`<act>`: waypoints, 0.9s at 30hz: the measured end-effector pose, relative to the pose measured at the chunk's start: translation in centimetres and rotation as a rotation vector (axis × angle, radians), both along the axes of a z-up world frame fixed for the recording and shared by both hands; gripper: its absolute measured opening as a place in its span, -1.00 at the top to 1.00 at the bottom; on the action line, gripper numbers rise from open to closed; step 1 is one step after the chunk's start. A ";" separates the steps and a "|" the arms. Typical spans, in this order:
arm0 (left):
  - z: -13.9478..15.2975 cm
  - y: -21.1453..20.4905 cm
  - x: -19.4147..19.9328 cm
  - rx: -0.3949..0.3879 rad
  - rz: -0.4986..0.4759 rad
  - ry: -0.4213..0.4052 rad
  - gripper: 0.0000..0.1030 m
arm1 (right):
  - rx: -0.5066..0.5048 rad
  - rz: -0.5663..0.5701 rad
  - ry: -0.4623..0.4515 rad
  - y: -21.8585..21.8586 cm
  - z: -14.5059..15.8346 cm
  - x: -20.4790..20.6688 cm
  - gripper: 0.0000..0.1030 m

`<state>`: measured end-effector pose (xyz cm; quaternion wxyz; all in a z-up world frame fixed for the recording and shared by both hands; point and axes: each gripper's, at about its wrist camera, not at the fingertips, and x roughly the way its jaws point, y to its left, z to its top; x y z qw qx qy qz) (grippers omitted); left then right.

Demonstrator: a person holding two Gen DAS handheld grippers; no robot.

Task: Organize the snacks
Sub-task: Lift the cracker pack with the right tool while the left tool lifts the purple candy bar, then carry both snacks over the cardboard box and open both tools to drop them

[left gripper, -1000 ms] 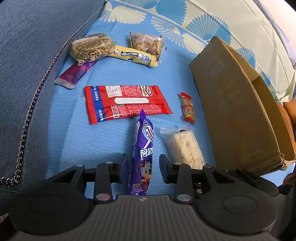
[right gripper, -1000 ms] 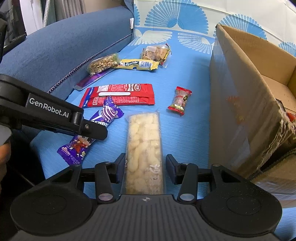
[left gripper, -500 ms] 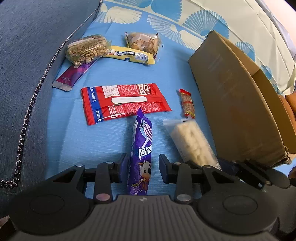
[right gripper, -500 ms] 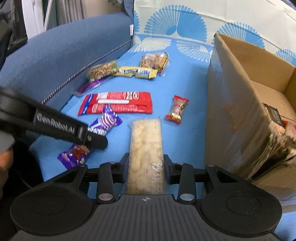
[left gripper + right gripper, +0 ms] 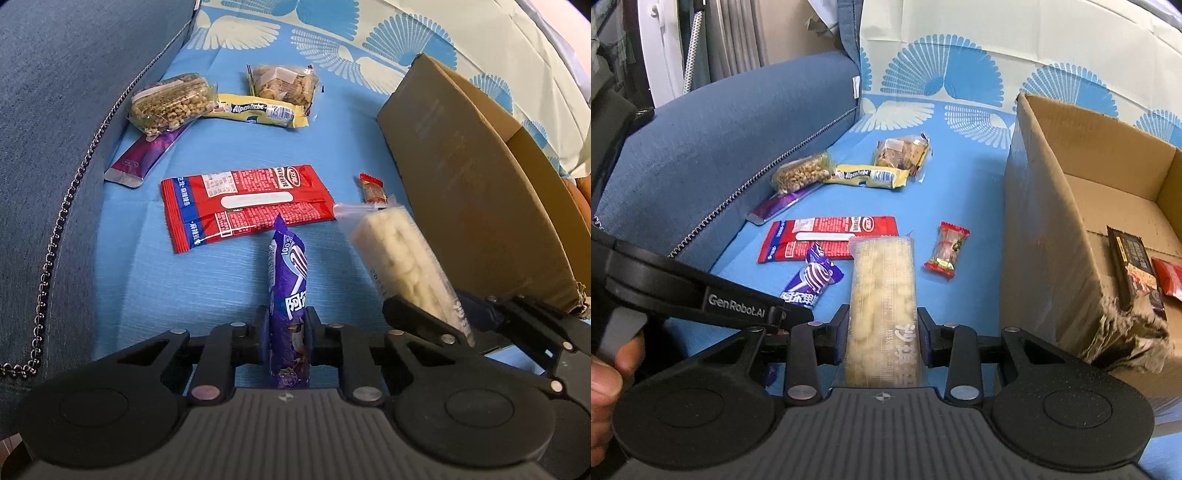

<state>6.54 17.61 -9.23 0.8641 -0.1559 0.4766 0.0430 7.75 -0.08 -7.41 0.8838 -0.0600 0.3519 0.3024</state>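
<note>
Quick count, approx by kind: 8 snack packs outside the box. That's 1 purple milk-candy pack [image 5: 287, 291], 1 clear pack of pale puffs [image 5: 882, 299], 1 big red pack [image 5: 247, 205], 1 small red candy [image 5: 946, 250], 1 yellow Alpenliebe bar [image 5: 258, 112], 1 purple stick sachet [image 5: 146, 157], 1 bag of nuts [image 5: 171, 103] at 11 o'clock, 1 clear biscuit bag [image 5: 282, 81] at 12. 1 cardboard box [image 5: 1034, 229] at 3 o'clock w/ 2 packs inside: 1 dark bar [image 5: 1136, 266], 1 red pack [image 5: 1169, 275]. 2 grippers.

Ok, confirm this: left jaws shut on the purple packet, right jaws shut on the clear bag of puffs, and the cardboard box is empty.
Wrong on the box. The right wrist view shows the cardboard box already holding a dark snack bar and a red packet. The purple packet and clear bag of puffs are held as stated.
</note>
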 end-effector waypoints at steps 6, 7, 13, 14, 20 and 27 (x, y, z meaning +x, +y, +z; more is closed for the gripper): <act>0.6 0.2 -0.5 -0.001 0.021 -0.055 0.65 | 0.005 0.008 -0.054 -0.1 1.0 -0.5 0.26; 0.9 0.3 -0.7 -0.012 0.030 -0.080 0.65 | 0.009 0.008 -0.060 -0.2 1.2 -0.5 0.26; 2.6 1.9 -2.5 -0.081 0.121 -0.224 0.65 | 0.057 0.020 -0.101 -1.0 2.7 -0.9 0.26; 2.9 2.2 -2.8 -0.088 0.134 -0.247 0.65 | 0.066 0.019 -0.107 -1.1 3.0 -0.9 0.26; 4.3 3.0 -4.2 -0.112 0.198 -0.364 0.65 | 0.134 0.026 -0.149 -1.6 5.6 -1.5 0.26; 5.2 3.3 -4.7 -0.098 0.226 -0.416 0.64 | 0.184 0.056 -0.211 -2.1 8.1 -1.9 0.26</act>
